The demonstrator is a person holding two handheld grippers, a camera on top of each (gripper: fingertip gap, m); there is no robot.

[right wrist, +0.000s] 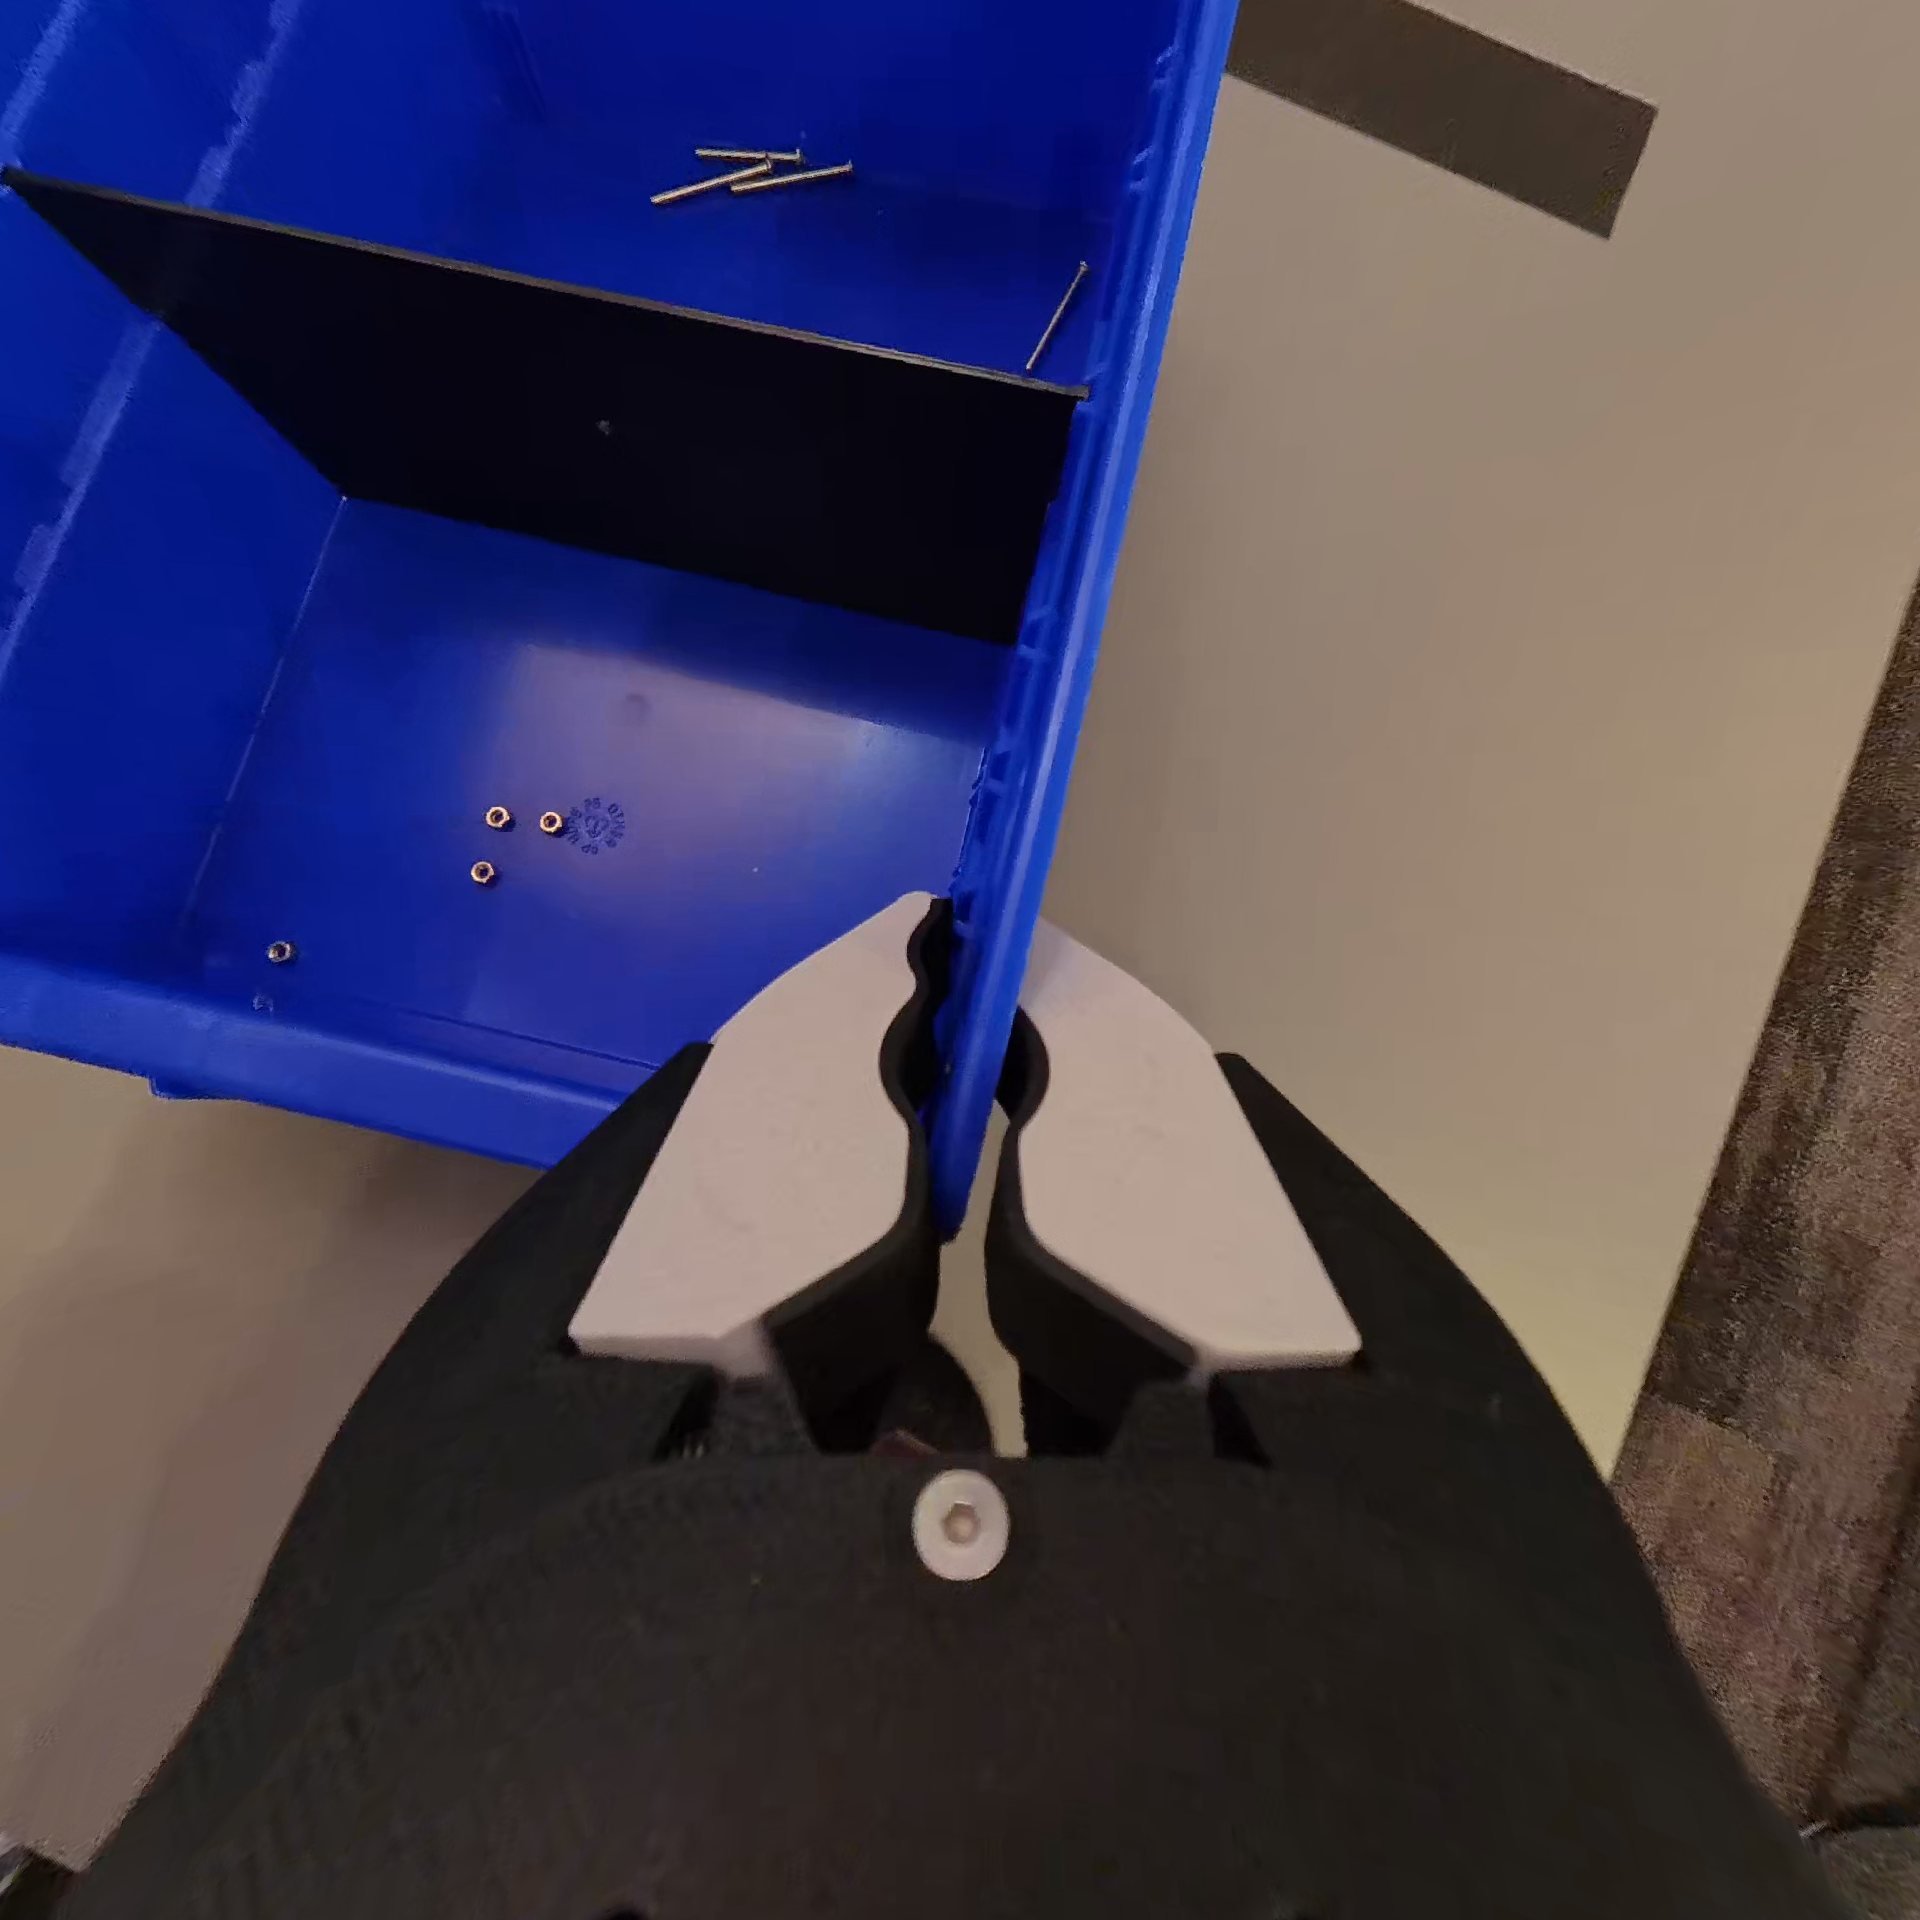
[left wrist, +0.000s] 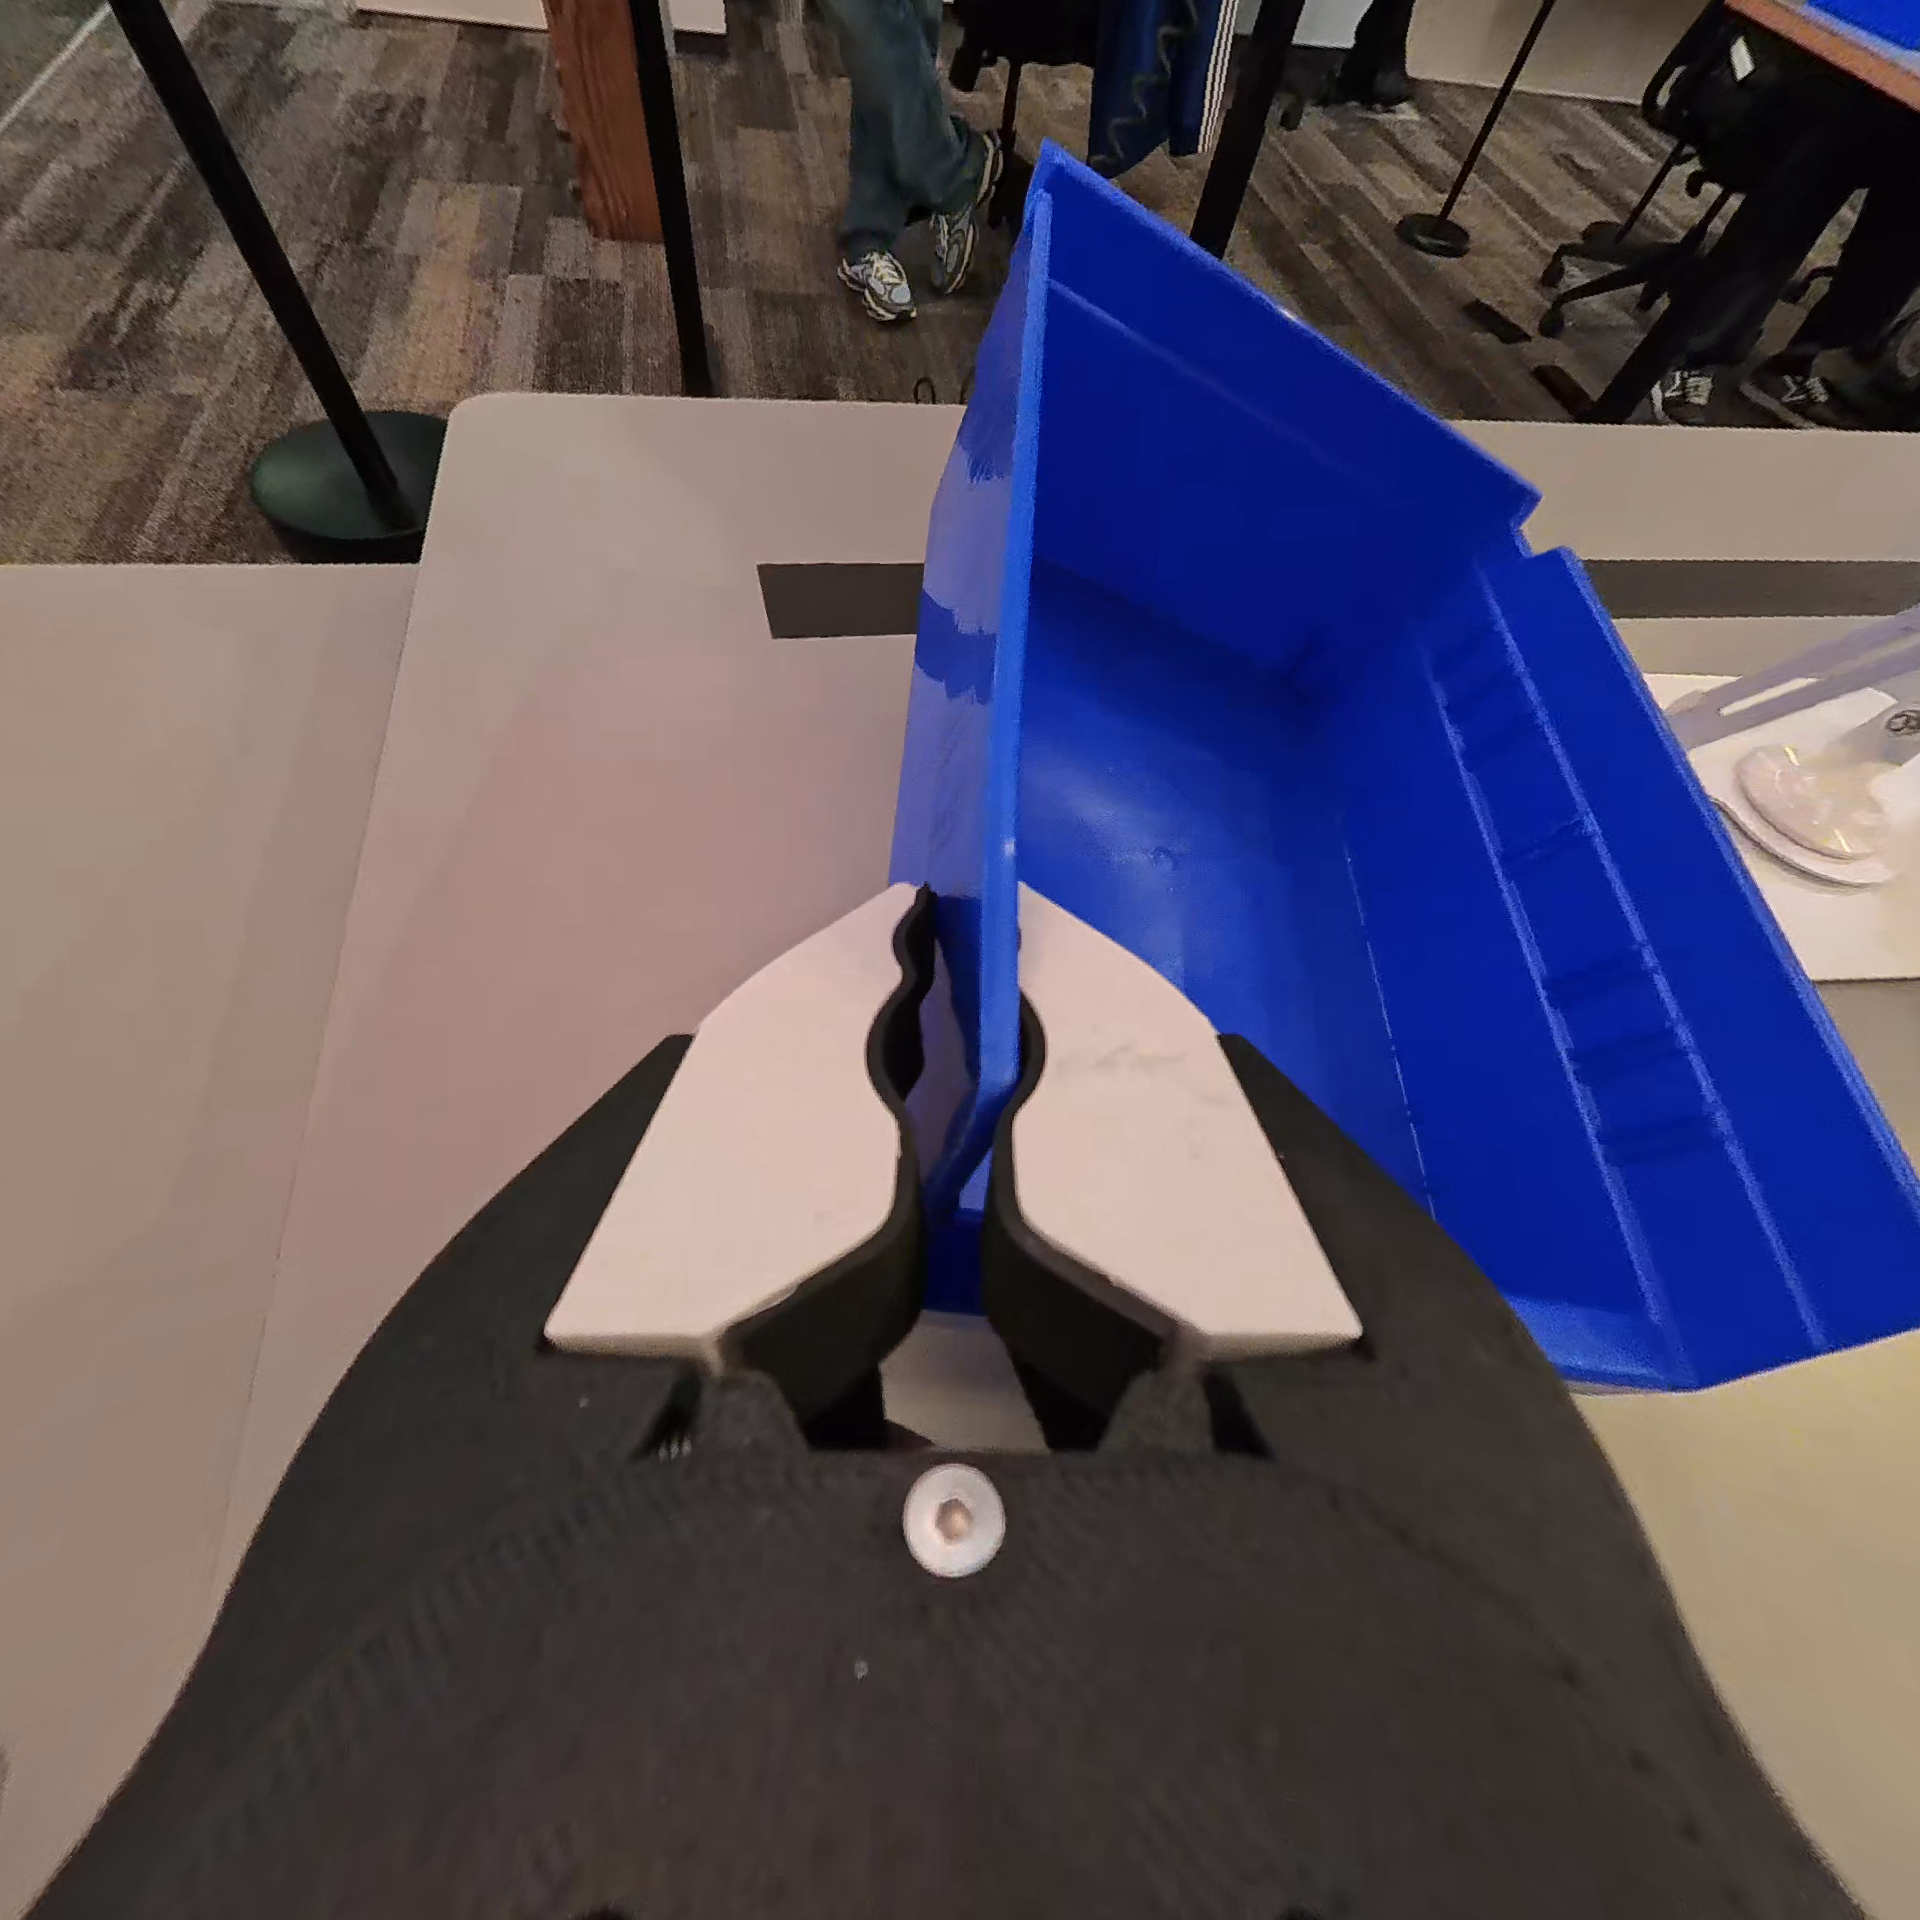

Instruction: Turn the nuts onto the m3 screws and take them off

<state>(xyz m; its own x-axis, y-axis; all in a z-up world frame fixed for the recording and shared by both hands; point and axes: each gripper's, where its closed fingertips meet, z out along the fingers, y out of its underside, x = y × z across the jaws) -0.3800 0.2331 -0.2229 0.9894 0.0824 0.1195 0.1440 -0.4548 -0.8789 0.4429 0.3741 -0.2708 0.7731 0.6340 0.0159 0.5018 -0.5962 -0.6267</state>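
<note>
The blue bin [left wrist: 1299, 831] is sitting tilted on the table [left wrist: 623, 727], a black divider [right wrist: 623, 416] splitting thin nails [right wrist: 758, 171] from small brass nuts [right wrist: 509, 836]. The left tongs [left wrist: 971, 935] are gripping one side wall, the right tongs [right wrist: 977, 945] are clamping another.

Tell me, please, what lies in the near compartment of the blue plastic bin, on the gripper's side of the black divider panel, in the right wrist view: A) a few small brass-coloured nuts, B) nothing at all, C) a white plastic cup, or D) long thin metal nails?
A: small brass-coloured nuts lie on the floor of the blue plastic bin in front of the black divider panel; the long thin metal nails lie beyond it.
</note>
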